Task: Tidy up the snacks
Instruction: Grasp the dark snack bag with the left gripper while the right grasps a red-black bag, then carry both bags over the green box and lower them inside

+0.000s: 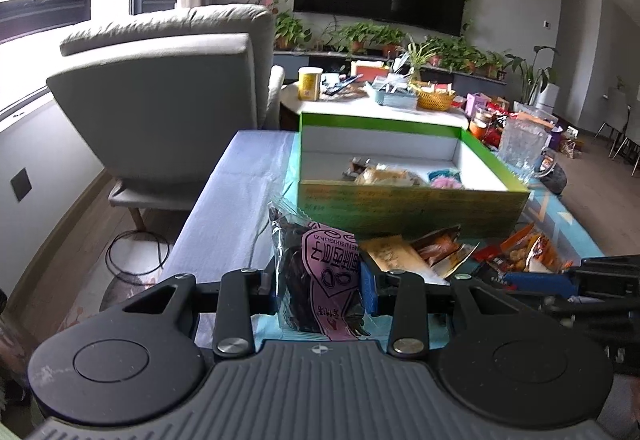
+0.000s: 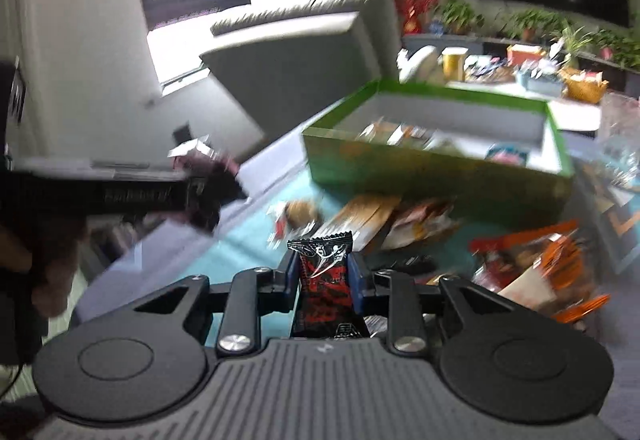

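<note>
My left gripper (image 1: pixel 322 280) is shut on a clear packet of dark snack with a pink label (image 1: pixel 316 252), held upright above the table's near left part. My right gripper (image 2: pixel 324 274) is shut on a small black-and-red packet (image 2: pixel 322 254), also off the table. The left gripper (image 2: pixel 200 192) with its packet shows blurred at the left of the right wrist view. A green box (image 1: pixel 412 204) with white inner walls stands straight ahead, with several snacks (image 1: pixel 384 174) lying inside. Loose packets (image 1: pixel 436 248) lie on the teal cloth in front of the box.
A grey armchair (image 1: pixel 168 112) stands left of the table. A clear glass jar (image 1: pixel 524 144) stands right of the box. An orange packet (image 1: pixel 524 244) lies at the near right. Behind is a cluttered white table (image 1: pixel 360 102). A cable (image 1: pixel 136 252) is coiled on the floor.
</note>
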Demonstrator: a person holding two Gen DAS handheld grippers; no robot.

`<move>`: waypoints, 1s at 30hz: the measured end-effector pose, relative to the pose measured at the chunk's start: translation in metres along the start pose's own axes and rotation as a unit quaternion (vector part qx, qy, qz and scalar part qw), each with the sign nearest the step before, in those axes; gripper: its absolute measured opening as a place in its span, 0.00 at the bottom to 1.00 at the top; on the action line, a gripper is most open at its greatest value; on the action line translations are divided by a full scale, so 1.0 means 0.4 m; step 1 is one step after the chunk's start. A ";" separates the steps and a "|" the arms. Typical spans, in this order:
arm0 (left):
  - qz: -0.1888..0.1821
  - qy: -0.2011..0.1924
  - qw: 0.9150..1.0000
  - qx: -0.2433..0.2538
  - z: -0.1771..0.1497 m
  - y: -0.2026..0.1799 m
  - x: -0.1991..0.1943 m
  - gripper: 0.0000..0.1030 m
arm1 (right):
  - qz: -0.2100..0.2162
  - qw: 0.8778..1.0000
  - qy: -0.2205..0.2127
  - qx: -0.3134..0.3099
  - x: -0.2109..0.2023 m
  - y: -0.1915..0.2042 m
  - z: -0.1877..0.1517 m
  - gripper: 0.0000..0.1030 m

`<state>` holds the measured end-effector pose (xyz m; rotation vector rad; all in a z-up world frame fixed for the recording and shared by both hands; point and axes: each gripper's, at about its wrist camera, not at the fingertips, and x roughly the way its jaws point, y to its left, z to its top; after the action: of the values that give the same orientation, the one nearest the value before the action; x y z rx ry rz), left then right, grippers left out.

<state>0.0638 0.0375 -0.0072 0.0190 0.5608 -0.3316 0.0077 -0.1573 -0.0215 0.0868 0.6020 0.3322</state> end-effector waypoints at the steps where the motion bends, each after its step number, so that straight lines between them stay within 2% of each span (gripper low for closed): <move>1: -0.002 -0.004 1.000 0.002 0.005 -0.003 -0.002 0.33 | -0.005 1.000 -0.003 0.005 0.001 -0.007 0.003 0.32; 12: -0.033 -0.032 0.999 0.028 0.073 -0.071 0.031 0.33 | -0.044 0.998 -0.035 0.031 -0.009 -0.060 0.037 0.32; 18: -0.037 -0.047 0.998 0.037 0.116 -0.093 0.058 0.33 | -0.058 0.996 -0.058 0.034 -0.016 -0.093 0.069 0.32; 23: -0.041 -0.057 0.996 0.047 0.157 -0.116 0.090 0.33 | -0.068 0.994 -0.076 0.038 -0.007 -0.117 0.093 0.32; 30: -0.051 -0.060 0.996 0.049 0.196 -0.141 0.157 0.33 | -0.073 0.993 -0.080 0.047 0.012 -0.153 0.109 0.32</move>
<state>0.1368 -0.0436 0.0303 0.0643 0.4277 -0.4555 0.0537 -0.2128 0.0009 0.1567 0.4628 0.1524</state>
